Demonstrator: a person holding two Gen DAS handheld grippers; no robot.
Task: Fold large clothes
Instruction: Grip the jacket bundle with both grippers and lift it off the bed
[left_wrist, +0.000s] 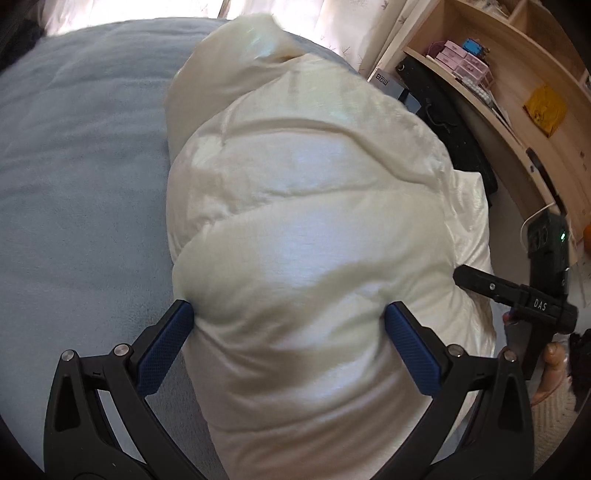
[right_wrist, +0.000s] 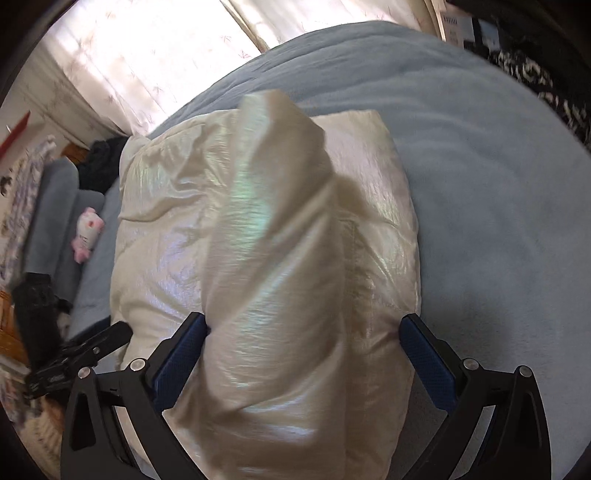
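A puffy cream down jacket (left_wrist: 310, 221) with a pearly sheen lies bunched on a light blue bed. My left gripper (left_wrist: 290, 323) is clamped wide around a thick fold at its near end, and the blue pads (left_wrist: 412, 343) press into the fabric. In the right wrist view my right gripper (right_wrist: 304, 338) is likewise clamped on a raised fold of the jacket (right_wrist: 269, 236), pads (right_wrist: 428, 360) against it. The right gripper also shows in the left wrist view (left_wrist: 517, 295) at the jacket's right edge. The left gripper shows at the left of the right wrist view (right_wrist: 81, 350).
The blue bedspread (left_wrist: 81, 166) spreads wide to the left of the jacket. A wooden shelf unit (left_wrist: 517, 92) with small boxes stands close on the right. Curtains (right_wrist: 147, 55) hang behind the bed. A pink plush toy (right_wrist: 86, 232) and dark clothes lie near the bed's edge.
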